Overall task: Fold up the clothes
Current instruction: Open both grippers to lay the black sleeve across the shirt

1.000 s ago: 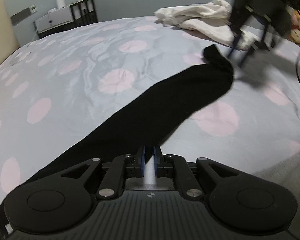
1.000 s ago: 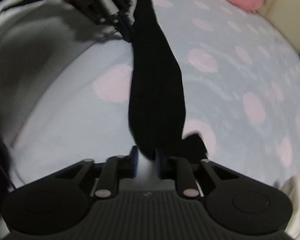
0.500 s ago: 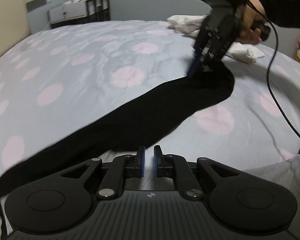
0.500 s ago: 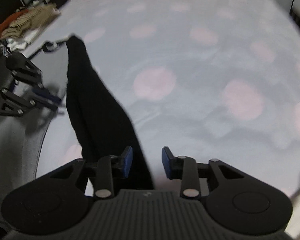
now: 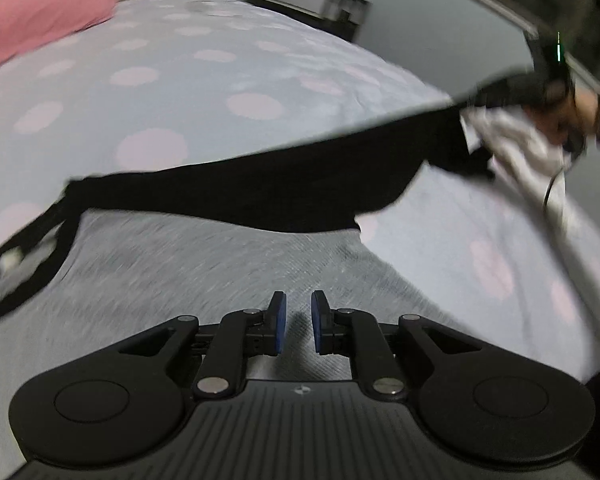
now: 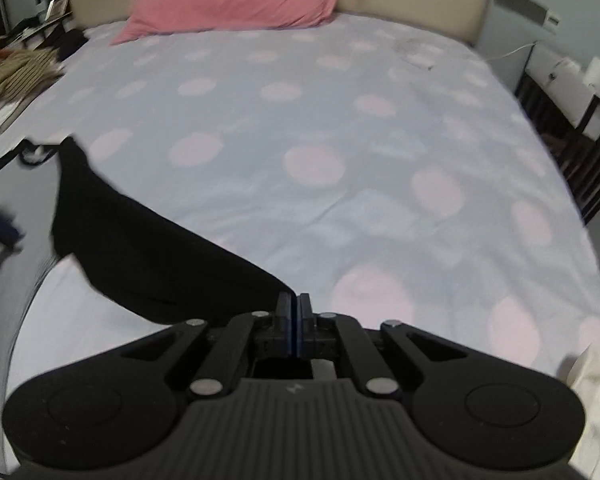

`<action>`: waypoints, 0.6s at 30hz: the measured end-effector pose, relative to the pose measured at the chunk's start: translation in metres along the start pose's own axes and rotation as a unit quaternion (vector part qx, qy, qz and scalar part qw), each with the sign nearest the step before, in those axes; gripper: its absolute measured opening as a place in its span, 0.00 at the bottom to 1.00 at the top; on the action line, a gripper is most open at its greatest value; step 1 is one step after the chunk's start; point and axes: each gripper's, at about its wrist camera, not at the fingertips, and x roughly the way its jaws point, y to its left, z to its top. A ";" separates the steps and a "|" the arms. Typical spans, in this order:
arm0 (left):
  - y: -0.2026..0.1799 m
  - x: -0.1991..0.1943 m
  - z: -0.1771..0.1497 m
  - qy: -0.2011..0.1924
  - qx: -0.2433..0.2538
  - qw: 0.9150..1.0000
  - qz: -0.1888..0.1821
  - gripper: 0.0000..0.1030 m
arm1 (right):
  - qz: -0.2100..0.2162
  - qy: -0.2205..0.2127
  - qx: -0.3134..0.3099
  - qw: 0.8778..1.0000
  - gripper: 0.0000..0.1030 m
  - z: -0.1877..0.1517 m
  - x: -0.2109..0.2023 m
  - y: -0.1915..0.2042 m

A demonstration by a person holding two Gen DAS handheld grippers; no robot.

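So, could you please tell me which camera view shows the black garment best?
The left wrist view: the black garment stretches across the frame nearly end to end, strap included. The right wrist view shows only one blurred part, running to the shut right gripper.

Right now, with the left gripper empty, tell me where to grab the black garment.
Take the black garment at the corner where the thin strap starts, coming in from the near side over the grey cloth. The right gripper seems to pinch the other end, so that corner likely stretches it flat. The left gripper is open and empty.
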 end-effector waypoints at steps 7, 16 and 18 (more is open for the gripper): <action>-0.009 -0.129 0.008 -0.091 -0.203 0.974 -0.041 0.33 | -0.055 0.082 -0.048 0.994 0.13 0.008 0.046 0.031; -0.058 -0.249 0.029 -0.127 -0.196 0.972 -0.026 0.53 | 0.014 0.029 -0.124 0.992 0.31 0.066 0.069 0.119; -0.059 -0.259 0.025 -0.126 -0.192 0.973 -0.016 0.53 | 0.008 0.046 -0.152 0.987 0.31 0.073 0.089 0.141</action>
